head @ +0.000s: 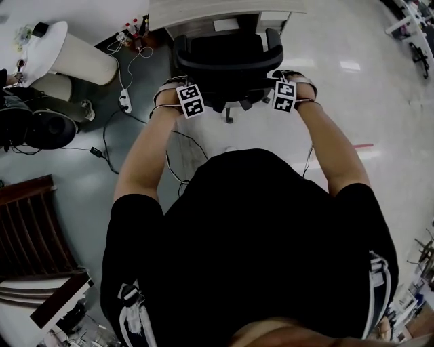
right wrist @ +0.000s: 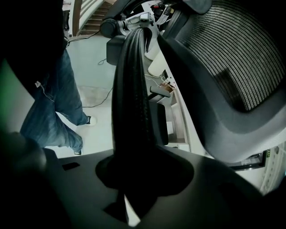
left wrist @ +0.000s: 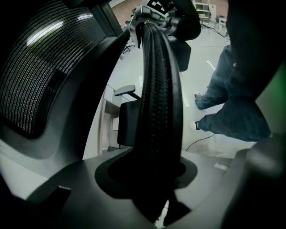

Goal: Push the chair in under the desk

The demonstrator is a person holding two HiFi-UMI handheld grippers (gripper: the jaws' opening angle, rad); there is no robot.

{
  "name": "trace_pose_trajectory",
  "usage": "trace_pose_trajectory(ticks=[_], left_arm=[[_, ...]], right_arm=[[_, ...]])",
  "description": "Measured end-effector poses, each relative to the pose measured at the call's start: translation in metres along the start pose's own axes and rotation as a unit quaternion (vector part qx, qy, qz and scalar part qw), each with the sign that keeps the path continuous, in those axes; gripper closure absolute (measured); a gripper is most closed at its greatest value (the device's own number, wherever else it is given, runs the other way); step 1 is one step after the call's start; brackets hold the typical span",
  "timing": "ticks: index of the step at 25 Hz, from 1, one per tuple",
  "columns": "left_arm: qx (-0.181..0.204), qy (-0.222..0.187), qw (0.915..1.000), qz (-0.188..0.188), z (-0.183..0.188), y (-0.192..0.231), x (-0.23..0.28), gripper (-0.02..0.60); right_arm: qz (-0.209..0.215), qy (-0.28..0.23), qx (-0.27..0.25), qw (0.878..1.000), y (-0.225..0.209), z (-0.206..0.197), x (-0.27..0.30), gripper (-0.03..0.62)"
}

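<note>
Chair (head: 227, 64) stands at 12 o'clock, right by the surface (head: 203, 12), and looks only partly under it. The left tongs (head: 178, 93) and the right tongs (head: 290, 87) each squeeze its back rim (left wrist: 158, 89). I think this is the pushing step. Next, push straight toward 12, both sides the same.

Ahead: chair (head: 227, 64) close against the desk (head: 224, 10) — blocks the way.
Left: corded power strip (head: 125, 100) on the floor, white cylinder (head: 85, 59) beyond.
Right: bare floor (head: 366, 74) — open.
Lower left: wooden chair (head: 30, 230).
</note>
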State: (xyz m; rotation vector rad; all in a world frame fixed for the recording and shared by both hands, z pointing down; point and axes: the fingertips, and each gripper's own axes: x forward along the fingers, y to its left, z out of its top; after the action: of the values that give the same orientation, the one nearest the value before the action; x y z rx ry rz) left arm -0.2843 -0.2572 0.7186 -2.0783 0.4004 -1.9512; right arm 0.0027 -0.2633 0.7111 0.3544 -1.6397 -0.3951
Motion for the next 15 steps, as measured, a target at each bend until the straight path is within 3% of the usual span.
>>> trace_pose_trajectory(ticks=[15], left_arm=[[-0.026, 0.011, 0.9996, 0.008, -0.042, 0.042, 0.016, 0.419]], right_arm=[[-0.001, -0.016, -0.019, 1.0, -0.055, 0.04, 0.034, 0.471]])
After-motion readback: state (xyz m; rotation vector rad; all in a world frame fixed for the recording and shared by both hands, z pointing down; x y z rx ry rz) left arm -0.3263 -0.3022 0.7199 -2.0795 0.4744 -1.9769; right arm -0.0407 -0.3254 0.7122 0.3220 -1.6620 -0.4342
